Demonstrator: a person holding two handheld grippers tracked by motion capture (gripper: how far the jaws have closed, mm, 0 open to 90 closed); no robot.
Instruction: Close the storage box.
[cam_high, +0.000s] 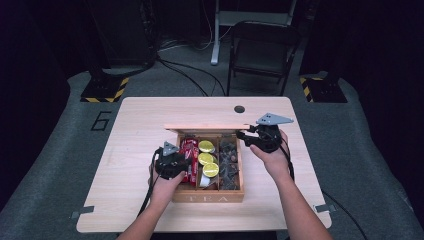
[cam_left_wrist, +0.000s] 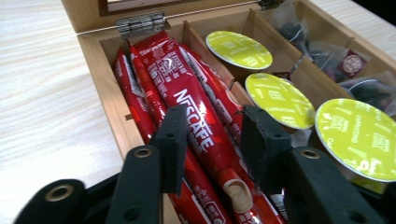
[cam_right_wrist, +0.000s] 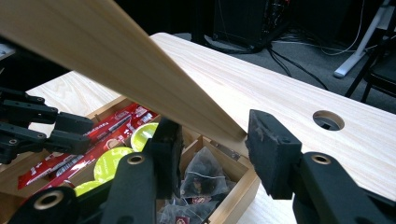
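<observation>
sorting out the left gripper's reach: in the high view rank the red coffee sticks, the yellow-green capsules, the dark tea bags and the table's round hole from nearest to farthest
1. Red coffee sticks: left compartment, under the left gripper.
2. Yellow-green capsules: middle compartment.
3. Dark tea bags: right compartment.
4. Round hole: far edge of the light wooden table.

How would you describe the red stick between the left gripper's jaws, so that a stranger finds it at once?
On the table stands an open wooden box with three compartments. In the one on the person's left lie red Nescafe sticks. The wanted stick is the top one, its white Nescafe lettering facing up, lying between the left gripper's jaws; its neighbours lie lower and partly covered.
</observation>
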